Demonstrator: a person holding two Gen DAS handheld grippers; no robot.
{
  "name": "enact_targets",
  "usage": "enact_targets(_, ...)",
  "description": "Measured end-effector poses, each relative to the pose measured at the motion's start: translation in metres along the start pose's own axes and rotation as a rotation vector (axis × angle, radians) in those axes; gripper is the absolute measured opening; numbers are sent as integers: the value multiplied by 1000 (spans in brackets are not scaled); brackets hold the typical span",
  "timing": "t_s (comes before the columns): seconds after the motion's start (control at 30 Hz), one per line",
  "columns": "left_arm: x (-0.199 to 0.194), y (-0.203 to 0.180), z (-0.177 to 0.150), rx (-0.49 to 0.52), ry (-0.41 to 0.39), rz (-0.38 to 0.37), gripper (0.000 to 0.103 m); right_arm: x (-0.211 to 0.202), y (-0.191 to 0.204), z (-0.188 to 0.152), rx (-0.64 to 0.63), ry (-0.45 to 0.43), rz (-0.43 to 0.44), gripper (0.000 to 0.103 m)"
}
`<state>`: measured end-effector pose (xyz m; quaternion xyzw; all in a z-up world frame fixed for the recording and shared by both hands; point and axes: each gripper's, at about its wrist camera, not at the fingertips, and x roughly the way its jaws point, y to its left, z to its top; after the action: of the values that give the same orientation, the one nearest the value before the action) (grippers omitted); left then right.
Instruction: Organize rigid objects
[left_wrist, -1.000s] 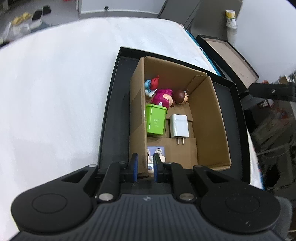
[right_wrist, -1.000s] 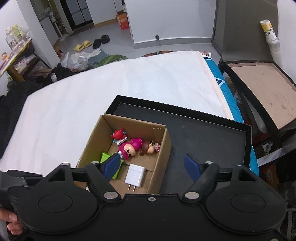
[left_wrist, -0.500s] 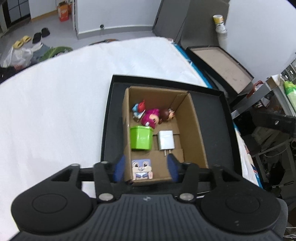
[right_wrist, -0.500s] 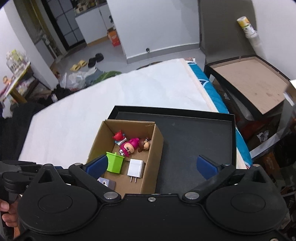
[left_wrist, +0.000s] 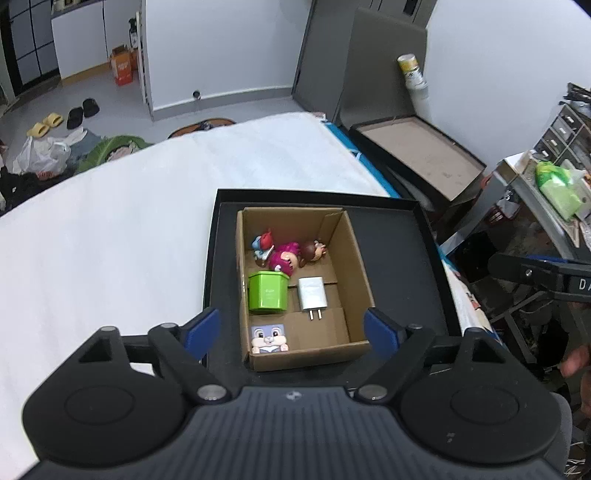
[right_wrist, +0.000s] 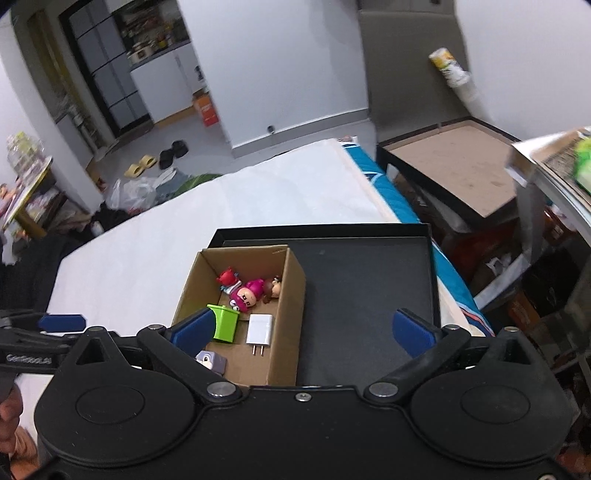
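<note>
A cardboard box (left_wrist: 354, 258) stands in a black tray (left_wrist: 402, 258) on the white bed. In it lie a rabbit-face cube (left_wrist: 267, 338), a green bin toy (left_wrist: 267, 295), a white charger (left_wrist: 313, 294), a pink figure (left_wrist: 282, 256), a brown figure (left_wrist: 312, 251) and a red-blue figure (left_wrist: 262, 242). My left gripper (left_wrist: 291, 332) is open and empty above the box's near edge. My right gripper (right_wrist: 301, 328) is open and empty, higher up over the box (right_wrist: 291, 295) and tray (right_wrist: 369, 280).
The white bed (left_wrist: 110, 240) stretches left and back. A second black tray with a brown bottom (left_wrist: 417, 151) stands beyond the bed's right edge. Cluttered shelves (left_wrist: 554, 177) are at the right. Slippers and bags lie on the floor (left_wrist: 55, 122) behind.
My left gripper opened, leaving the rabbit-face cube in the box, and rose back. My right gripper also rose and pulled back, staying open.
</note>
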<state>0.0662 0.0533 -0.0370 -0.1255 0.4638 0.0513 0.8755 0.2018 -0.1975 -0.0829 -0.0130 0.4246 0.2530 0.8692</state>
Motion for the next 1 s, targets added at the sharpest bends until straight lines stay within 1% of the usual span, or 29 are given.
enact_targets(0.07,-8,-3,-2,4,-18,-1,87,-7,-4,-5,22,-14,13,103)
enact_targets(0.2,-25,-14,-10,41,-63,24,90,-20,-2,-14,12,-39,-22,103)
enact_targets(0.3,-37,-17,-17,28,-82,17,93,-30,0,-20,29,-45,-36,103)
enact_targets(0.4,-47,-23,-25,38,-106,19,96,-44,5,-26,18,-76,-52,103)
enact_targets(0.53,-58,-26,-36,33,-132,-1,97,-62,10,-34,13,-120,-60,103)
enact_targets(0.63,-68,-27,-42,22,-150,-10,97,-71,12,-40,39,-158,-59,103)
enact_targets(0.9,-92,-33,-54,49,-198,15,97,-89,14,-57,90,-187,-55,103)
enact_targets(1.0,-101,-34,-59,54,-204,0,97,-98,18,-59,82,-205,-73,103)
